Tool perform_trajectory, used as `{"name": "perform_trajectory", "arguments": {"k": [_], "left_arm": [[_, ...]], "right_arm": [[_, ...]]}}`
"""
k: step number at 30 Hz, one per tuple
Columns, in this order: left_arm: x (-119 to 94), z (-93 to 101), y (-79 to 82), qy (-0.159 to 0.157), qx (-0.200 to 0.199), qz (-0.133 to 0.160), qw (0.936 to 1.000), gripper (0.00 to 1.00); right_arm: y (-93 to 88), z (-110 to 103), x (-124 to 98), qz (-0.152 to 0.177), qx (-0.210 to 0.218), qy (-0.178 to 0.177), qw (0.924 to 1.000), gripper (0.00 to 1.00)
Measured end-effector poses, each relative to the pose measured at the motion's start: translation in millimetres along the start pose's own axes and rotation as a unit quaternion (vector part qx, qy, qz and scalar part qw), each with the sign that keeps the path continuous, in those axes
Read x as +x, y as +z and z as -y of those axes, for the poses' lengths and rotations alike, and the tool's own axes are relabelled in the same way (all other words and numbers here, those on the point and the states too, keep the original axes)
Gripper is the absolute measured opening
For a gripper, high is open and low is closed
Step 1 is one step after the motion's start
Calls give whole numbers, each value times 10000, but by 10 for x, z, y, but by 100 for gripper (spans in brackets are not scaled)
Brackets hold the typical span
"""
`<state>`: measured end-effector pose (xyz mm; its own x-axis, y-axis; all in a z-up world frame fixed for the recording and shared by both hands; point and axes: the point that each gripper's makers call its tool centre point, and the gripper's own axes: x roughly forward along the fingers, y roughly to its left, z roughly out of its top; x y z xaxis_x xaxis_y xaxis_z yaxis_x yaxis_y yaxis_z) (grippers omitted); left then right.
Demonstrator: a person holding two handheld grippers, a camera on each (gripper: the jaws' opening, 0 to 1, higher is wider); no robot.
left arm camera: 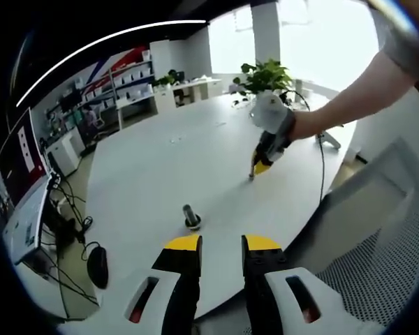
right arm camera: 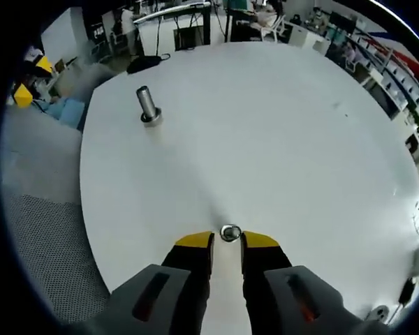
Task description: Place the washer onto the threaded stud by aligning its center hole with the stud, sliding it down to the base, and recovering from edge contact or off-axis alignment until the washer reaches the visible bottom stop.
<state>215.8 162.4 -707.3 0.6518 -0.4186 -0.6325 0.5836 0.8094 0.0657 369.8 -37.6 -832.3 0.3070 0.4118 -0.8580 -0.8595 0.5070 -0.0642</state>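
Note:
A short threaded stud (left arm camera: 191,218) stands upright on its round base on the white table (left arm camera: 167,160), just ahead of my left gripper (left arm camera: 222,244), which is open and holds nothing. Farther right a person's hand brings my right gripper (left arm camera: 260,165) tip-down to the tabletop. In the right gripper view a small shiny washer (right arm camera: 230,232) lies flat on the table (right arm camera: 265,125), right at the mouth of my right gripper (right arm camera: 228,241). Its jaws are open and stand on either side of the washer. The stud (right arm camera: 149,105) stands far off at the upper left.
A grey mesh chair (left arm camera: 398,237) sits against the table's near edge; the chair (right arm camera: 42,237) also shows in the right gripper view. A plant (left arm camera: 265,73) stands at the far rim. A black mouse (left arm camera: 97,265) and cables lie on a side desk. The left gripper's yellow tips (right arm camera: 28,80) show beyond the table edge.

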Motion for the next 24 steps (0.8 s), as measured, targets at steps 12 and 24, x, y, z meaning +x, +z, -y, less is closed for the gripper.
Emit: {"name": "perform_trajectory", "arguments": {"k": [12, 24], "left_arm": [[-52, -56, 92, -62, -379, 298, 9988, 20], [-31, 12, 102, -157, -313, 281, 9990, 21]], "right_arm": [[232, -13, -707, 1414, 1098, -251, 9835, 22], [274, -355, -1508, 2493, 1654, -190, 9540, 24]]}}
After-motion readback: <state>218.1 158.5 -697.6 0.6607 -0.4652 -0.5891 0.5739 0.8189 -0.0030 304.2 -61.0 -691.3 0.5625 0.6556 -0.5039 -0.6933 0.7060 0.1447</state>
